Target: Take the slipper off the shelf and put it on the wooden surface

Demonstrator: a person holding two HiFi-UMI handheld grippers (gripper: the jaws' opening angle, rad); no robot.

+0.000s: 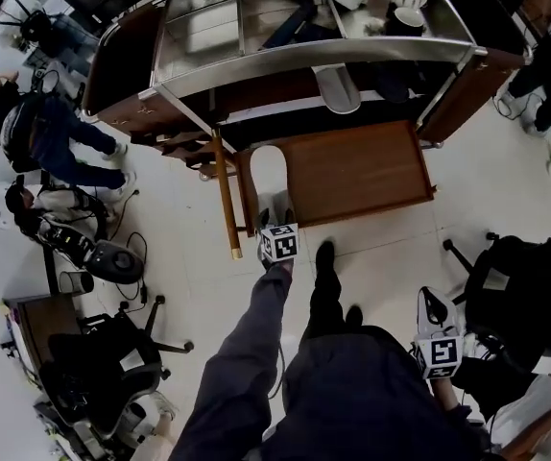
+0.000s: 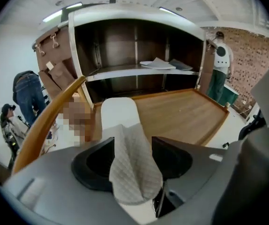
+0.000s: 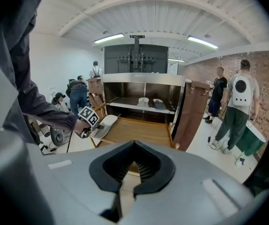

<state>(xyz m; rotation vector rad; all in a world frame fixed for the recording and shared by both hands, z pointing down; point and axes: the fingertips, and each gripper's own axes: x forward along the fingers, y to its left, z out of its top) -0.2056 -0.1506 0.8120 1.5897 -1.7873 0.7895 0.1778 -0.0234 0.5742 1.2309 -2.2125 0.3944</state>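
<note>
- My left tongs (image 1: 275, 225) are out in front of me, at the left end of the wooden worktop (image 1: 357, 171).
- Their two jaws are wide apart. The grey cloth top of the slipper (image 2: 119, 115) is between them. It looks loose, not squeezed.
- The slipper's white sole lies flat on the wooden worktop, right by its left edge, and points away from me.
- A long wooden pole (image 1: 224, 196) slants down just left of the slipper.
- Behind the worktop is a dark cabinet with a shelf (image 2: 120, 72) inside.
- Two more slippers lie side by side on that shelf, a pale one (image 2: 157, 64) and a dark one (image 2: 182, 65).
- My right tongs (image 3: 133, 167) are down low by my right side, well away from the worktop.
- Their jaws are pressed together and there is nothing in them.
- A person in a white top and green trousers (image 3: 237, 111) stands on the floor to the right, near a brick wall.
- More people are off to the left, near some black chairs (image 1: 103, 353).
</note>
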